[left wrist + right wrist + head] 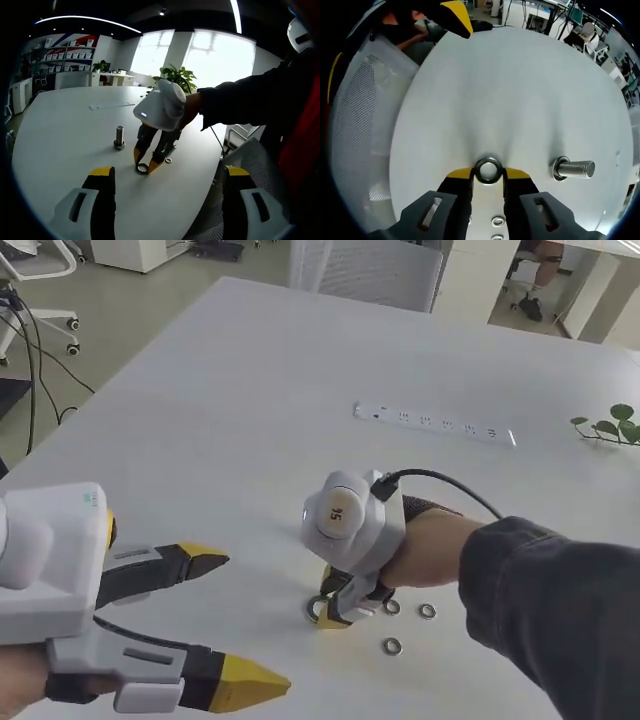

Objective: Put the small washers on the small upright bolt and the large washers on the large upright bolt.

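**Right tongs pinch a large washer on the desk; left tongs hang open**

The right tongs (330,616) point down at the white desk (250,390), held by a hand in a dark sleeve (560,590). Their yellow tips press in on either side of a large washer (488,170), which sits at the desk surface. In the right gripper view the ring stands squarely between the two tips, touching both.

An upright bolt (119,137) stands on the desk near the pinched washer but apart from it. In the left gripper view it is to the left of the right tongs. From these views I cannot tell whether it is the small bolt or the large one.

Three small washers (392,607) lie flat on the desk just beside the right tongs, on the sleeve's side, each apart from the others.

The left tongs (168,172) are spread wide with nothing between them. They hover at the near edge of the desk, well apart from the washer and aimed toward the right tongs.

Farther back a white power strip (435,424) lies on the desk, and a few leaves of a plant (610,426) show at the right edge.
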